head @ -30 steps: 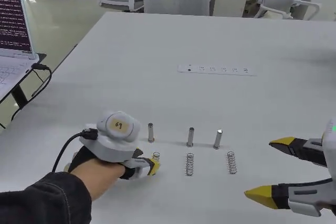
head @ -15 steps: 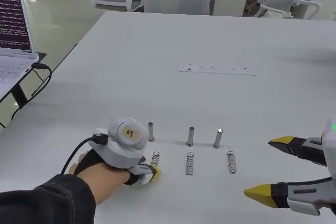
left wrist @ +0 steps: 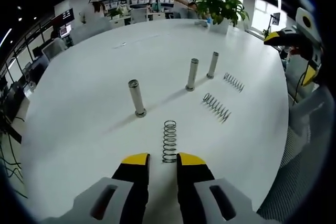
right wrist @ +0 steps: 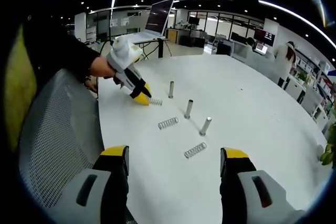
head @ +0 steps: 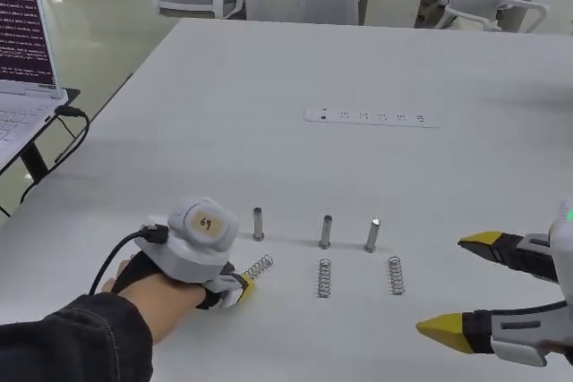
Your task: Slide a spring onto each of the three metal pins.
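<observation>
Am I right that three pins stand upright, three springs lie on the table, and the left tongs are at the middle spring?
Not quite: the left tongs are at the left spring, not the middle one, as the head view shows. The rest is right.

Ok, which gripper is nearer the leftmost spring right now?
Left. The left gripper has its tips at the near end of the leftmost spring; the right gripper hangs open far off to the right, beyond the rightmost spring.
</observation>
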### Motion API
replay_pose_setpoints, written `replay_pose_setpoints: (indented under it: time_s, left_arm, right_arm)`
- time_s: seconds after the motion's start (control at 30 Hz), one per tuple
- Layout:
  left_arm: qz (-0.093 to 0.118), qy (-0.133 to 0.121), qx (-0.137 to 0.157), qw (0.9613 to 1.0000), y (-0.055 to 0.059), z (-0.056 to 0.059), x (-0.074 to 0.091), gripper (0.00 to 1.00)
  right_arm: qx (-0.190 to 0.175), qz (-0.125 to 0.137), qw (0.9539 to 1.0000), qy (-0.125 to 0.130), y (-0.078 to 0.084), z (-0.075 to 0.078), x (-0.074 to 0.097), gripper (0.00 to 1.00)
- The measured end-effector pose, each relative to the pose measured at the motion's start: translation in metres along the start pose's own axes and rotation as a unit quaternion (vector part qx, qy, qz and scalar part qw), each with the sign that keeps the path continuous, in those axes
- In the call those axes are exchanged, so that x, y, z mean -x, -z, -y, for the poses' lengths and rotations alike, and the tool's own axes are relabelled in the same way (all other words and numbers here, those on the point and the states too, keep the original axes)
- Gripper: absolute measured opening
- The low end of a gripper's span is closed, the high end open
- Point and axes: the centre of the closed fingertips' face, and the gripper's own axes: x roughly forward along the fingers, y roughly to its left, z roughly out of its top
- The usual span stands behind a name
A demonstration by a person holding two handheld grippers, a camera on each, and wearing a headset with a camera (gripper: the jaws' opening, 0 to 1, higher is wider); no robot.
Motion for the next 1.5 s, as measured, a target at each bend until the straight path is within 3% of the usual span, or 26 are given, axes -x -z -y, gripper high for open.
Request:
replay_pose_setpoints:
  time_s: [0.23,0.6,0.77,1.1,1.5]
  left_arm:
    - [0.002,0.006,-0.010,0.9999,-0.002,0.004,-0.002,0.03]
    - [0.004,0.013,0.003,0.9999,-0.003,0.000,0.006,0.02]
    - [0.019,0.024,0.006,0.9995,-0.009,0.003,0.017,0.02]
    - [0.056,0.062,0.008,0.9965,-0.025,0.023,0.044,0.02]
    - [0.117,0.090,0.014,0.9889,-0.054,0.045,0.082,0.02]
  right_arm:
    - [-0.001,0.000,1.0000,0.000,0.000,0.001,0.000,0.70]
    - [0.003,0.004,1.0000,0.001,-0.004,0.001,0.001,0.70]
    - [0.003,0.008,1.0000,0.000,-0.006,0.000,0.002,0.69]
    - [0.001,0.020,0.9998,-0.004,-0.016,-0.005,0.004,0.68]
    - [0.008,0.039,0.9992,-0.012,-0.033,-0.012,0.007,0.68]
